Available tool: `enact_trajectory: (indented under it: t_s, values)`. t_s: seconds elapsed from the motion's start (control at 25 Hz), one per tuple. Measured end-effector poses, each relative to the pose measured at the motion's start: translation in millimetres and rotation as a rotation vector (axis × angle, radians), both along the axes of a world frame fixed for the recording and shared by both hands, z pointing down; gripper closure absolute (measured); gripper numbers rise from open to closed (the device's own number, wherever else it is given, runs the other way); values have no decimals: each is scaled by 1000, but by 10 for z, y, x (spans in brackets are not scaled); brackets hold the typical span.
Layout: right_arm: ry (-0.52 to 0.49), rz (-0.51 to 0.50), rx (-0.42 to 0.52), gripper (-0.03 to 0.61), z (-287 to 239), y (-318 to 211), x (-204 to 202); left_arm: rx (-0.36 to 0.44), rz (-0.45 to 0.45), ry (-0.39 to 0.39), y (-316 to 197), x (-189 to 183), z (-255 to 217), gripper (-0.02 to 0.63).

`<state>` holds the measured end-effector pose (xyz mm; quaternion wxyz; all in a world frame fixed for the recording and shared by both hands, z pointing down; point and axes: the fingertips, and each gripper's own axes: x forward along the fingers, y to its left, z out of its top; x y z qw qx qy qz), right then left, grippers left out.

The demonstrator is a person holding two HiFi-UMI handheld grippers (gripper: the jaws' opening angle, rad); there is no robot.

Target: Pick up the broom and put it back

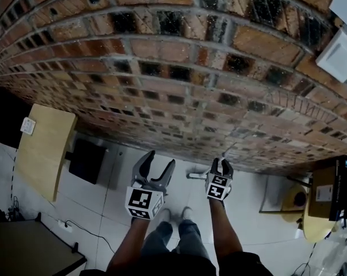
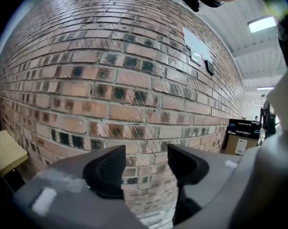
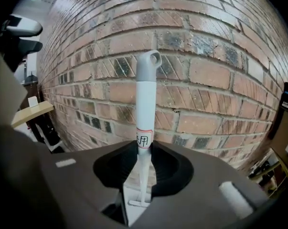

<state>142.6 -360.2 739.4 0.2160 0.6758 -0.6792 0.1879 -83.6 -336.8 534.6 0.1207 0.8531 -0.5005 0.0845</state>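
My right gripper (image 3: 144, 159) pinches the broom (image 3: 146, 94) upright by its handle, facing the brick wall (image 3: 220, 75); my left gripper (image 2: 144, 168) gapes empty. Putting back, I judge: lean it there, then release.

The white broom handle (image 3: 145, 99) bears a small white label (image 3: 143, 140) with a red edge, just above where the right claw (image 3: 144, 159) grips it. The label carries one black character that looks like 用. The cube on the left claw (image 1: 160, 161) and the cube on the right claw each show black-and-white square markers (image 1: 143, 202), with no letters. Far right of the left claw, dark boxes (image 2: 243, 126) carry pale print too small to read. The white sheets (image 2: 194, 44) on the brick wall (image 2: 110, 80), above that claw, show no legible text.
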Motion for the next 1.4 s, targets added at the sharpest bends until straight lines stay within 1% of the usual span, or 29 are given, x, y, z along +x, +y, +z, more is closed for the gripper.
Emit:
enact_trajectory:
  t_s: [0.36, 0.56, 0.88, 0.96, 1.04, 1.12, 1.4]
  values:
    - [-22, 58, -3, 483, 38, -362, 121, -30, -1, 3, 43, 48, 123, 339]
    - [-46, 49, 5, 482, 61, -468, 95, -36, -32, 5, 75, -57, 149, 351]
    - [-68, 30, 9, 482, 94, -520, 78, -33, -27, 0, 90, -46, 147, 351]
    - [-80, 24, 4, 457, 82, -527, 81, -34, -21, 2, 93, -27, 159, 351]
    - [-94, 16, 3, 416, 71, -532, 68, -35, -18, 3, 97, -20, 171, 351]
    - [-110, 8, 3, 395, 70, -524, 50, -39, -18, 4, 120, -20, 181, 351]
    - [-132, 23, 4, 374, 67, -472, 193, -37, -4, 8, 161, 31, 162, 351]
